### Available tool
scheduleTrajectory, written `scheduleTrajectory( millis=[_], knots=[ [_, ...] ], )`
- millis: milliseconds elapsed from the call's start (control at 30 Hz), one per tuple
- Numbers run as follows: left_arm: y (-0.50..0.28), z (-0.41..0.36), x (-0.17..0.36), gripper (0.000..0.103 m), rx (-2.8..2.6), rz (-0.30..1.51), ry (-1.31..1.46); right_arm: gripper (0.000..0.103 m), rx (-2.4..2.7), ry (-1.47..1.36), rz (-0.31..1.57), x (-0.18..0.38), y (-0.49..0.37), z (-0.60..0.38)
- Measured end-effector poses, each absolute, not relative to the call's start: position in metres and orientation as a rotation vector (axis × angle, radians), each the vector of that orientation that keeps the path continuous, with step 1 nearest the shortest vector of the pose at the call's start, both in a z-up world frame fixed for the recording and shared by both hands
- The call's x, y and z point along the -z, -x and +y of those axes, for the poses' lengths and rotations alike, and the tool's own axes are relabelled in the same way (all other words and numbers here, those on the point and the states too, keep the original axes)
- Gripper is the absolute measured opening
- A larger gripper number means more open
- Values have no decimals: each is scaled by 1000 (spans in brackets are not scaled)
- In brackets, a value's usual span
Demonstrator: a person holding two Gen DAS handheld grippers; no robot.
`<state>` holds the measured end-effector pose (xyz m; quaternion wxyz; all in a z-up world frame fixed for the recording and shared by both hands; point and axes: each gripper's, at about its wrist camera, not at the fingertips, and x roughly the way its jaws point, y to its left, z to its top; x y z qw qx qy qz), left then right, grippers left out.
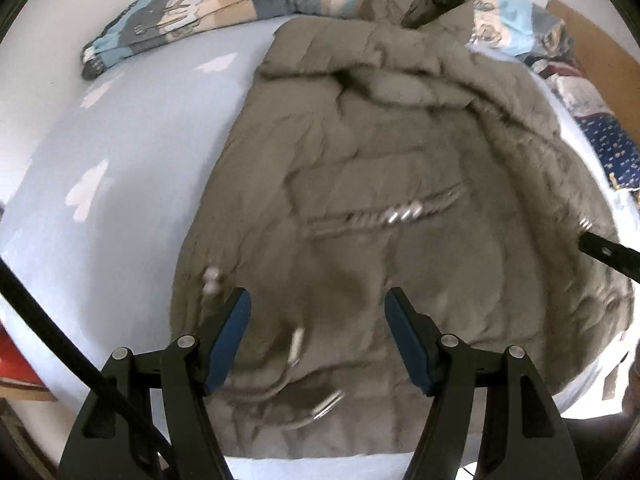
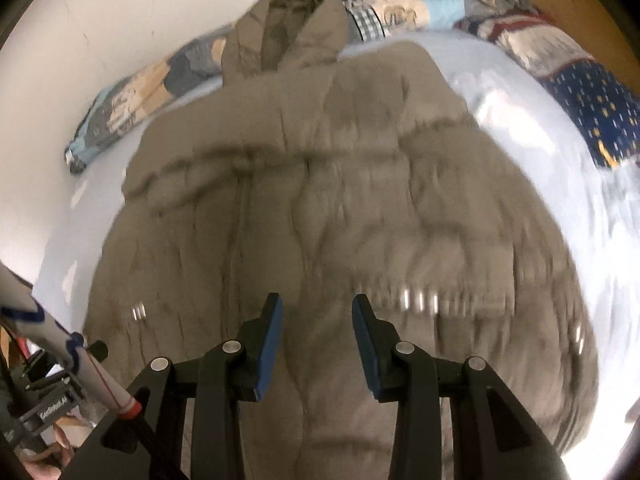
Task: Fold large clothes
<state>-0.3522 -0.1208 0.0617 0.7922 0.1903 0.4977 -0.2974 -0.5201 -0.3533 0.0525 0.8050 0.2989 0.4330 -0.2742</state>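
A large taupe hooded puffer jacket [image 1: 400,168] lies spread on a pale blue bed sheet [image 1: 120,168], hood at the far end by the wall. It has pocket zippers and loose drawcords near the hem. My left gripper [image 1: 318,300] is open and empty, hovering above the jacket's hem. The same jacket fills the right wrist view [image 2: 320,200]. My right gripper [image 2: 317,304] is open and empty above the jacket's lower middle. A black finger of the right gripper shows at the right edge of the left wrist view [image 1: 608,254].
A rolled patterned blanket [image 1: 192,16] lies along the wall behind the jacket. A dark blue patterned cloth [image 2: 592,100] is bunched at the far right of the bed. The bed sheet [image 2: 520,92] shows on both sides of the jacket. A white wall stands behind.
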Motion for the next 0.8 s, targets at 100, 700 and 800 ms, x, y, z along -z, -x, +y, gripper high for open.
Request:
scheduleTrajectory(
  millis=[100, 700, 800],
  knots=[
    [354, -117, -42, 69, 650, 1091, -461, 39, 601, -615, 945, -45, 538, -332],
    [311, 18, -61, 75, 618, 1176, -92, 49, 902, -700, 646, -70, 721, -380],
    [302, 29, -39, 75, 687, 1289, 34, 50, 959, -860, 606, -54, 754, -403]
  ],
)
